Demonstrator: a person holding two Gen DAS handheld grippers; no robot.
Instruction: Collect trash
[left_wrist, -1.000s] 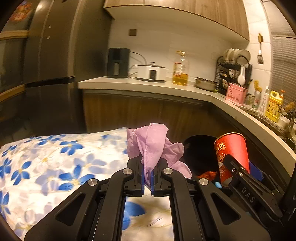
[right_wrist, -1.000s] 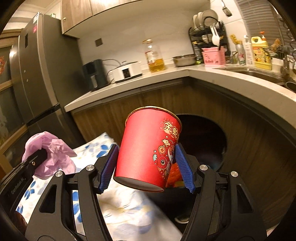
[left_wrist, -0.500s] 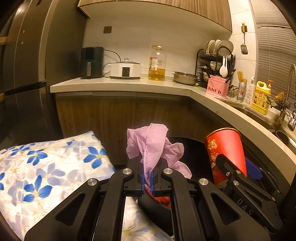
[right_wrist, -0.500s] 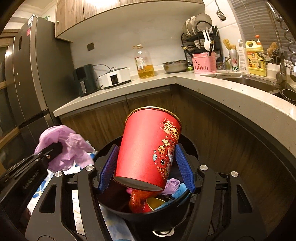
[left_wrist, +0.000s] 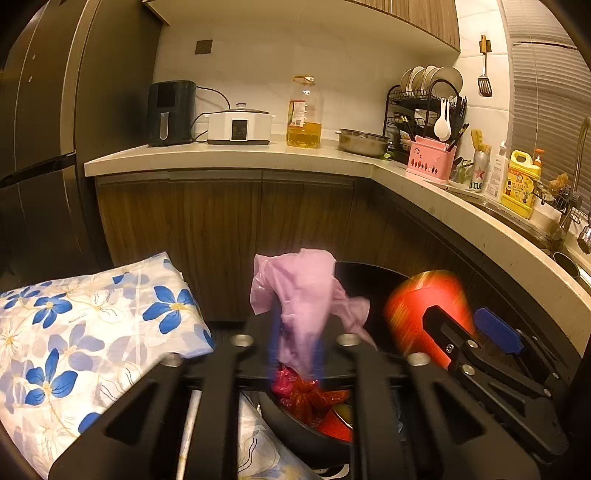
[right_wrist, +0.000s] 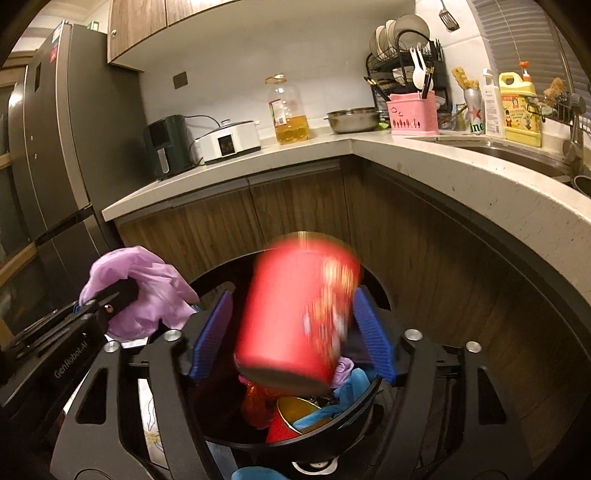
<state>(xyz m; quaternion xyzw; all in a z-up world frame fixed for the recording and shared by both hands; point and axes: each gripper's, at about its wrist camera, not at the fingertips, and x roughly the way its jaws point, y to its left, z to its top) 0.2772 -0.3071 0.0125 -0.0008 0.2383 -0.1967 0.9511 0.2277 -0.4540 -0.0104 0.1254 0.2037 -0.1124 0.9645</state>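
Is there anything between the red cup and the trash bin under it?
Nothing visible. The red cup, blurred between the open right gripper, is directly above the black bin, whose mouth is open, with trash already inside.

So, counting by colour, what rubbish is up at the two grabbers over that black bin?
Red: 1, the paper cup, loose between the right gripper's spread pads.
Purple: 1, the crumpled plastic at the left gripper.
Total: 2.

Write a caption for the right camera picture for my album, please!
A blurry red cup drops between the right gripper's open jaws into the black trash bin.
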